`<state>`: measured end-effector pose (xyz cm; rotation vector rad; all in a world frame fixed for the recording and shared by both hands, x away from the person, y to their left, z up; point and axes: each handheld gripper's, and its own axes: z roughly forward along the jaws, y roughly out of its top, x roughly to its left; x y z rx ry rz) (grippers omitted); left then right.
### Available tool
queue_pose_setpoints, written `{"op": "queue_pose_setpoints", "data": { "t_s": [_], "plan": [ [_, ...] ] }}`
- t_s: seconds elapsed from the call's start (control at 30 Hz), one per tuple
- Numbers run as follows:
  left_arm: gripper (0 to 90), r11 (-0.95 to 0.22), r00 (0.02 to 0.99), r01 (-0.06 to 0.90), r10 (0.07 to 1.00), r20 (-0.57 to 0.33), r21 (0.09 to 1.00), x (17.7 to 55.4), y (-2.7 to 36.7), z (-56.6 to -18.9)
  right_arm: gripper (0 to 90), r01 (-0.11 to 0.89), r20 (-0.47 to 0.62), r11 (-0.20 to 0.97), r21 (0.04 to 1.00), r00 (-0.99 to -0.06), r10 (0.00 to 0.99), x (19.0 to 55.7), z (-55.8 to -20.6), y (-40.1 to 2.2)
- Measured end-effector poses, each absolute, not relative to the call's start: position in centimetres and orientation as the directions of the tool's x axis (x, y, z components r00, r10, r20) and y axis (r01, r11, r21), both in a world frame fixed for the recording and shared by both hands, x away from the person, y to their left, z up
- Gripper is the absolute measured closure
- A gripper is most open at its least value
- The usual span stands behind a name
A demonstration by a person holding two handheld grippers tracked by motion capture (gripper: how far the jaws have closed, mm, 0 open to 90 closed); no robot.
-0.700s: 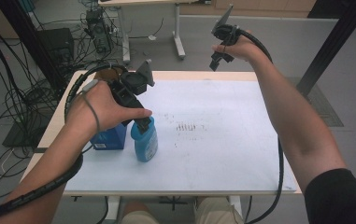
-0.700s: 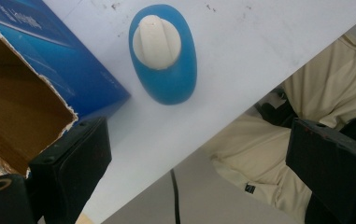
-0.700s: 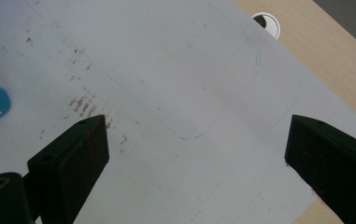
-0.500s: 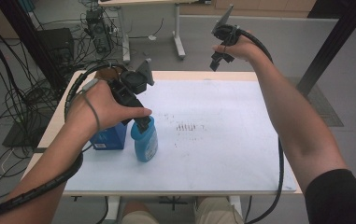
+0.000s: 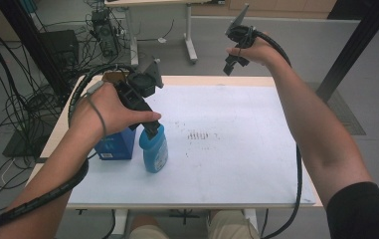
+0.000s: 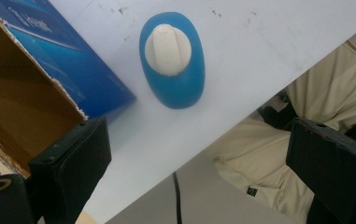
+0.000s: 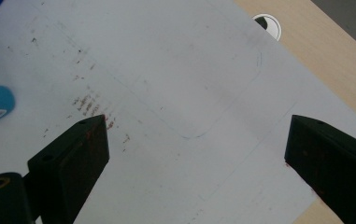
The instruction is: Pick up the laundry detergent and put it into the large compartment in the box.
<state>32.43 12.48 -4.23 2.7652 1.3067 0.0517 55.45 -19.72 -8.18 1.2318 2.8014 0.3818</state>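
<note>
The left gripper [image 5: 152, 130] is hovering right over the blue bottle [image 5: 154, 148], and its jaws are standing wide apart with nothing between them. In the left gripper view the bottle [image 6: 172, 60] is sitting upright with its white cap [image 6: 167, 49] facing the camera, well clear of both jaws. The bottle is standing on the white sheet [image 5: 236, 149] near the bench's [image 5: 202, 80] left side, just beside a blue carton [image 5: 113, 145] whose torn open top [image 6: 21, 116] is showing brown inside. The near edge of the bench is running close behind the bottle, with the person's light trousers [image 6: 325, 98] showing past it.

Over at the far right corner, the right gripper [image 5: 229, 62] is hanging in the air above the bench's far edge, jaws spread and holding nothing. Its own view is looking down on open white sheet [image 7: 175, 93] with faint smudges [image 7: 91, 107], a bare wooden margin [image 7: 325, 51] and a round cable hole [image 7: 267, 22]. The whole middle and right of the bench is lying open.
</note>
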Motion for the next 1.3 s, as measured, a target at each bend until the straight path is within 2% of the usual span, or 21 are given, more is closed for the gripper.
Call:
{"op": "queue_pose_setpoints", "data": {
  "t_s": [0.7, 1.3],
  "plan": [
    [7.4, -0.629, 0.632, 0.768, 0.775, 0.011, 0.119, 33.0, 12.5, -3.8, 6.4, 0.718, 0.044, 0.65, 0.249, -0.679, 0.733, 55.3, -7.9, -19.9],
    [7.0, -0.596, 0.601, 0.795, 0.799, -0.009, 0.117, 36.2, 12.5, -4.2, 6.4, 0.715, 0.038, 0.65, 0.259, -0.68, 0.732, 54.8, -7.4, -20.5]
  ]
}}
